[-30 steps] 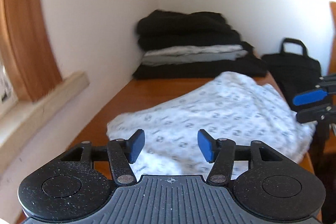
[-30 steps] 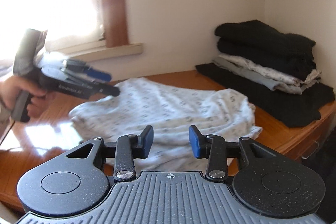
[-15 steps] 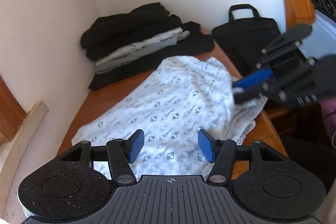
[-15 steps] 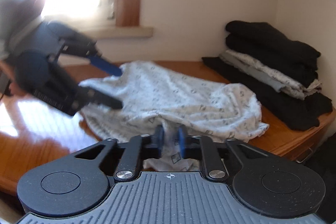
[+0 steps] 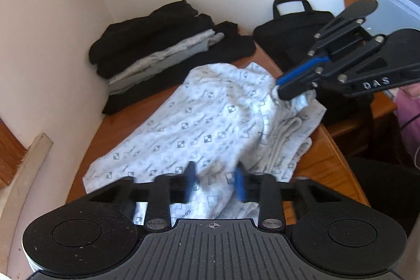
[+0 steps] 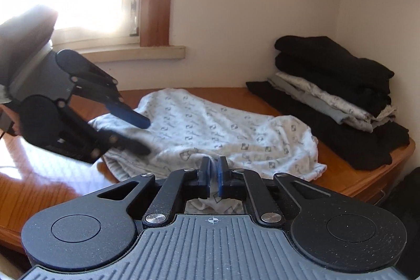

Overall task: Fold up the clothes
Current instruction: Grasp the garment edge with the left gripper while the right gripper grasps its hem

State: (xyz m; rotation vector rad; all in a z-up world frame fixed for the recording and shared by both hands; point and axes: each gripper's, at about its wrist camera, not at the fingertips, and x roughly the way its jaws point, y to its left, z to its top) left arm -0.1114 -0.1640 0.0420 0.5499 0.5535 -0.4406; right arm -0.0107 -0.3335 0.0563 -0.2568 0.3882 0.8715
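Lying rumpled and unfolded on the bench, the white patterned garment sits just in front of the folded stack, which shows part of the job complete. Your right tongs are clamped on the garment's near edge. Your left tongs stand apart over the cloth, gripping nothing. This garment remains to fold.

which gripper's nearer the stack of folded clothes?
Right. The right gripper is shut on the printed shirt at the end towards the stack. The left gripper is open over the shirt's far end, away from the stack.
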